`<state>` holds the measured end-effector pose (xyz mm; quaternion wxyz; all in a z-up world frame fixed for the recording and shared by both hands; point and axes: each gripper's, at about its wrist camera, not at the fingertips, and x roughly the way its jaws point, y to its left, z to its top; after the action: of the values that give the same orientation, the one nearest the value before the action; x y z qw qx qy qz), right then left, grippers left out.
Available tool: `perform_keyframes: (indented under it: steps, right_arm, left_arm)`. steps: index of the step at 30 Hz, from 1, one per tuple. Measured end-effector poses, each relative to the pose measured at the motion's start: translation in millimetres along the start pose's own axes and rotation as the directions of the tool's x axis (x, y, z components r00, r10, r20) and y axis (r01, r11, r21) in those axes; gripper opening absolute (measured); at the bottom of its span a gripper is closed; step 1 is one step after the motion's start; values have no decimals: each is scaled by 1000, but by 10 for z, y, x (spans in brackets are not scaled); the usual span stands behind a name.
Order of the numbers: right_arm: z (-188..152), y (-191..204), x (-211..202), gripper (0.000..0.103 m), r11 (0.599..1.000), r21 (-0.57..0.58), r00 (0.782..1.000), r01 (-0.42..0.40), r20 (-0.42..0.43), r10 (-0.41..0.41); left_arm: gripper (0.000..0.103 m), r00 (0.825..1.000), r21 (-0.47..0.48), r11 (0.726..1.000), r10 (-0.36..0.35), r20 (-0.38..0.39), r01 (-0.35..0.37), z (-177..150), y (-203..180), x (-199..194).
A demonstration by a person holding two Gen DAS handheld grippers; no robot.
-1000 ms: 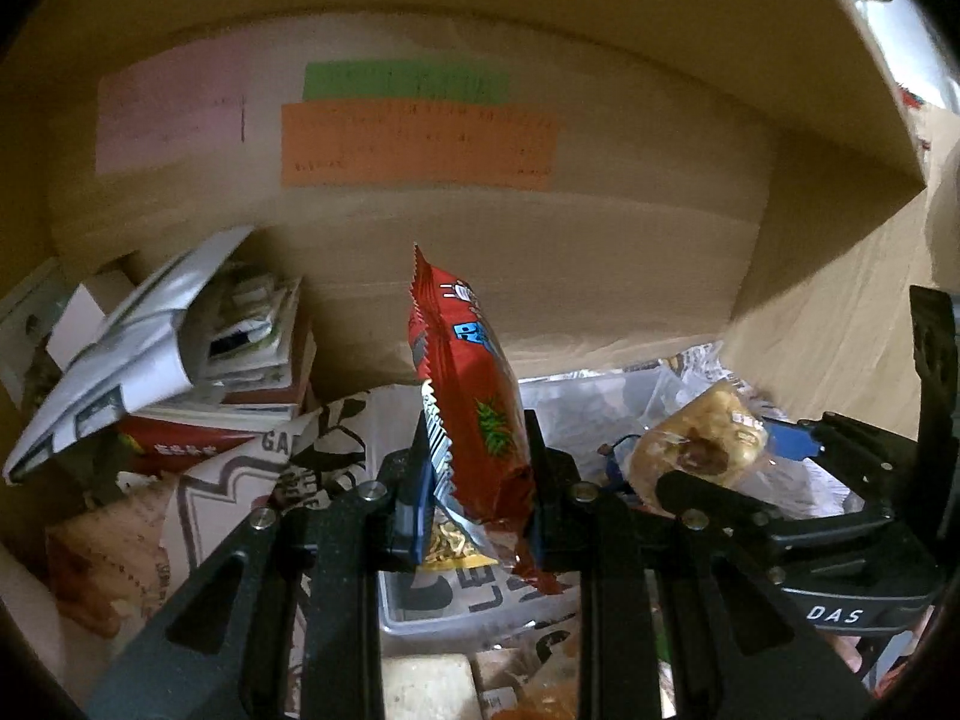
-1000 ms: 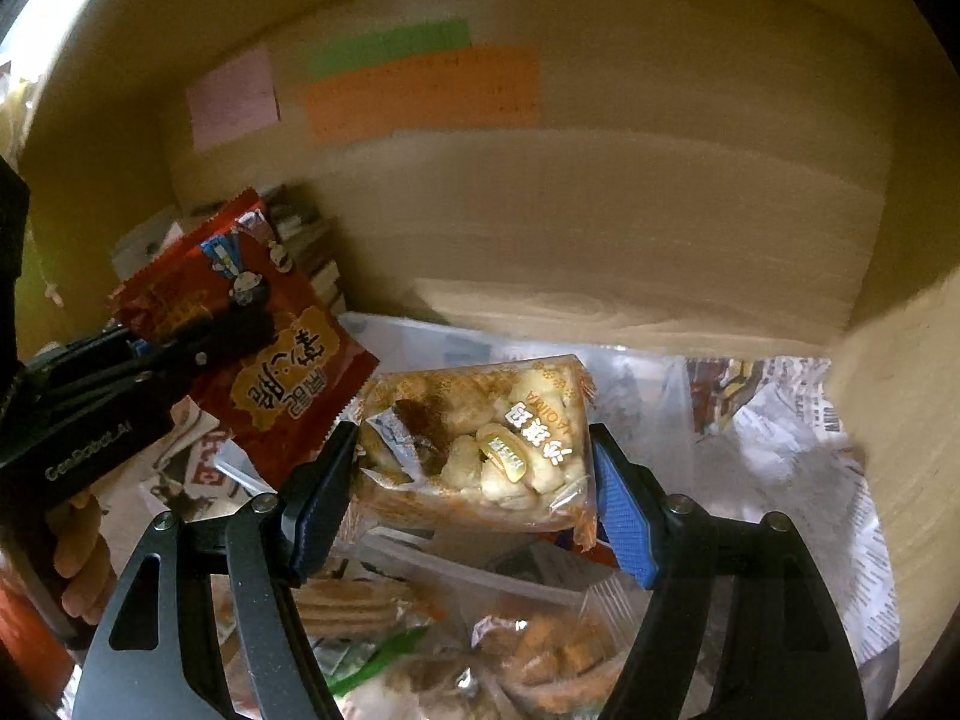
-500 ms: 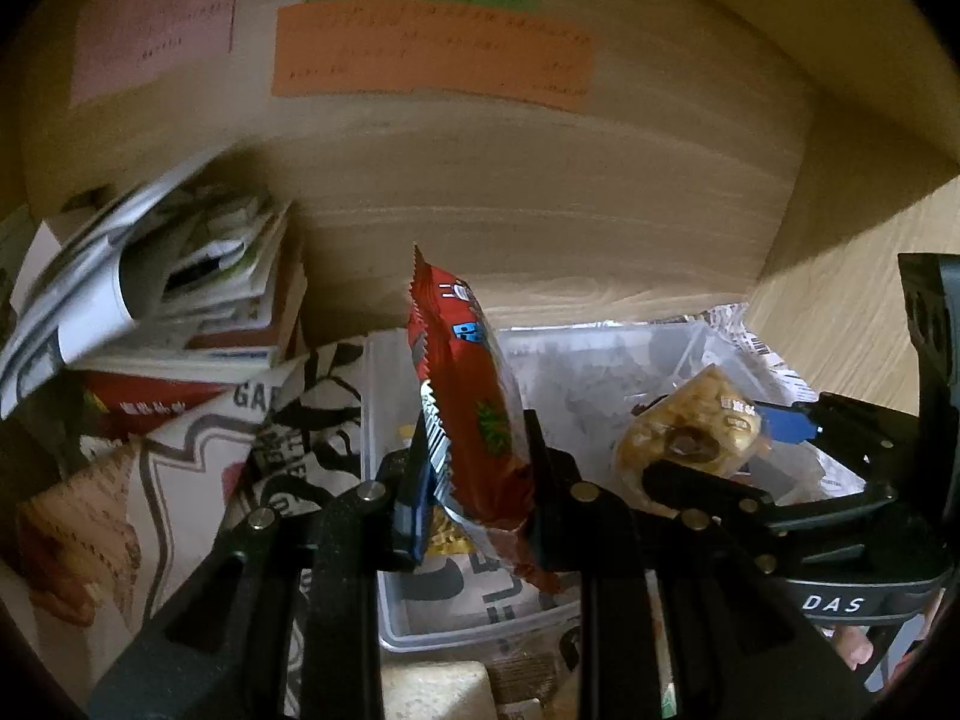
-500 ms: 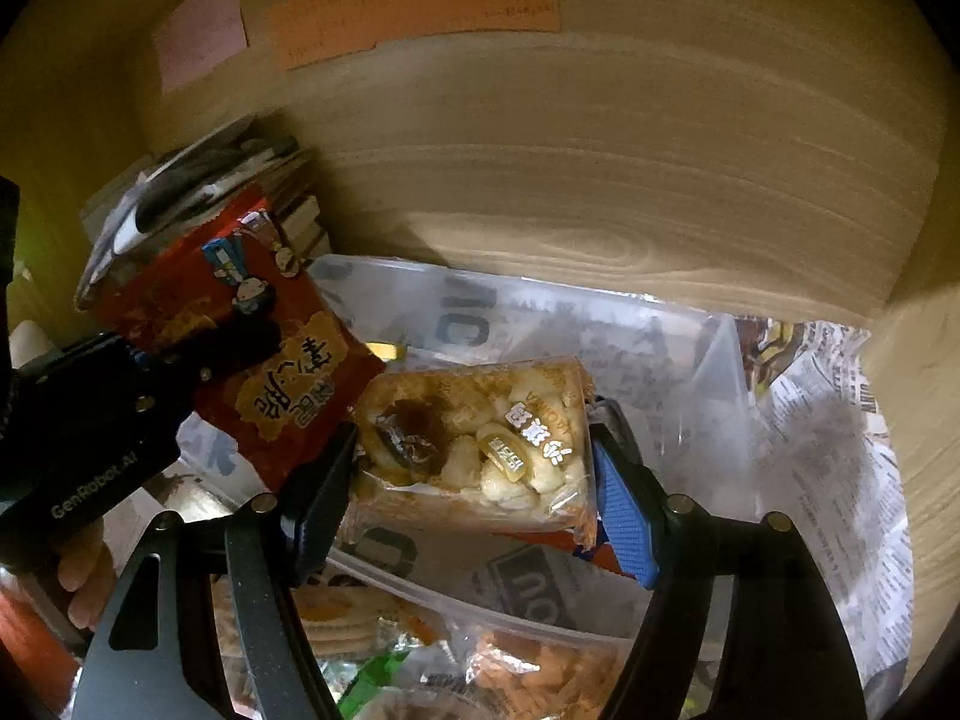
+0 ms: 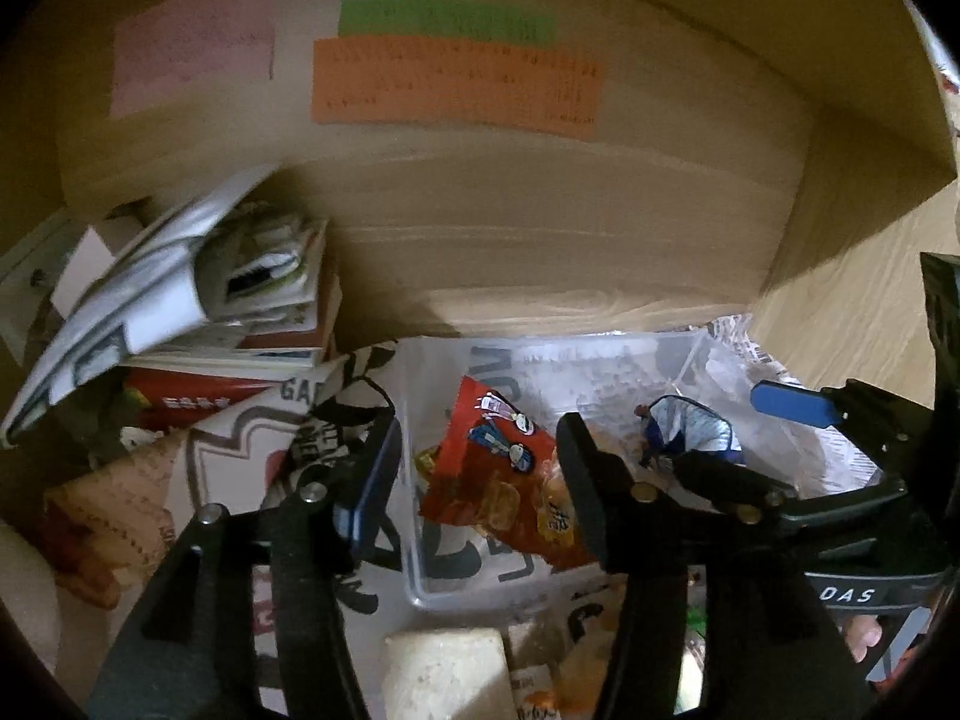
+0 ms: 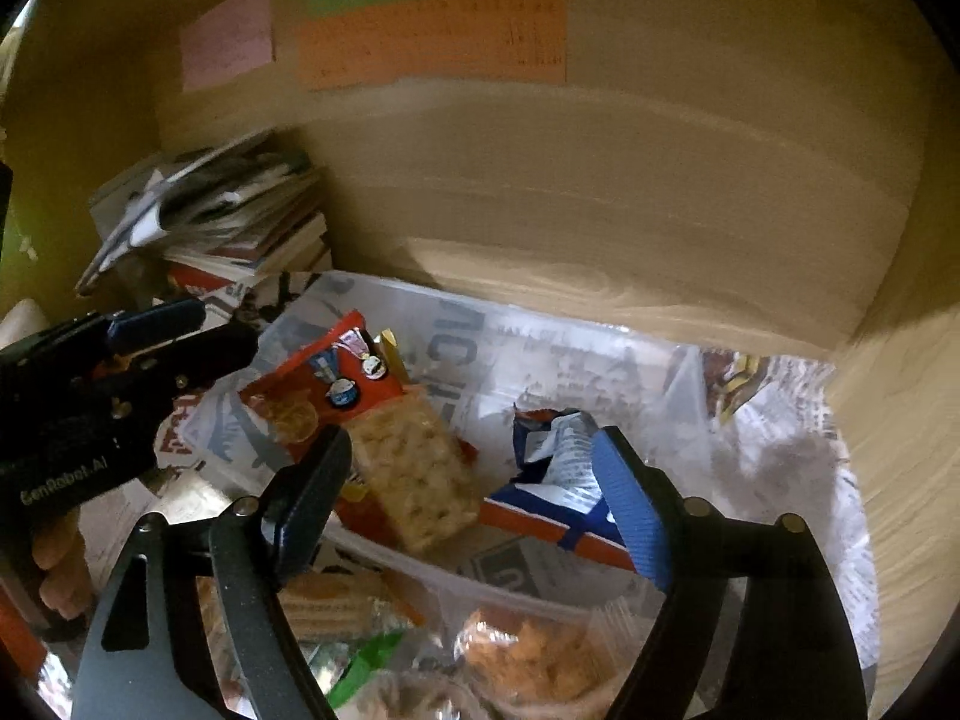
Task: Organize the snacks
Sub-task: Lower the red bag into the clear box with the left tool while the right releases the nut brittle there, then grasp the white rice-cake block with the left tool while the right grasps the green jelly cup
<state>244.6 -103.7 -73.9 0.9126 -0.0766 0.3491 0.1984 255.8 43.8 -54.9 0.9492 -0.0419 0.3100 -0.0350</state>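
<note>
A clear plastic bin [image 5: 420, 591] [image 6: 678, 360] stands against the wooden back wall. In it lie a red snack packet [image 5: 510, 480] [image 6: 312, 396], a pale rice-crisp bar in clear wrap [image 6: 414, 474] and a blue and white packet [image 6: 552, 450] [image 5: 690, 429]. My left gripper [image 5: 480, 480] [image 6: 180, 330] is open and empty just above the red packet. My right gripper [image 6: 474, 492] [image 5: 744, 444] is open and empty above the crisp bar and the blue packet.
A stack of books and papers [image 5: 198, 312] [image 6: 228, 222] sits at the left. Coloured paper notes [image 5: 456, 84] are stuck on the back wall. Several loose snack packs [image 6: 522, 654] [image 5: 444, 672] lie in front of the bin, on printed newspaper [image 5: 240, 456].
Both grippers have opened. The red packet has dropped from the left gripper into the bin, and the crisp bar has dropped from the right gripper onto it.
</note>
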Motion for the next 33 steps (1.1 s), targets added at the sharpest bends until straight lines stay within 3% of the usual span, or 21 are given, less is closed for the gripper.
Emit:
perform_keyframes:
  steps: [10, 17, 26, 33]
  right_arm:
    - [-145, -52, -463, 83, 1000, 4, 997, 17, 82, -17]
    - [-346, -180, -660, 83, 999, 34, 996, 39, 80, -42]
    - [-671, -448, -662, 83, 991, 79, 995, 104, -2, -104]
    - [-923, -617, -518, 83, 984, 133, 991, 114, -85, -104]
  left_arm:
    - [65, 1000, 29, 1000, 8, 25, -9, -166, 6, -474]
    - [71, 999, 54, 998, 37, 17, -38, -396, 66, -644]
    - [71, 990, 37, 997, 76, -116, -73, -790, 241, -470]
    - [71, 980, 7, 999, 47, -191, -46, -1024, 251, -325]
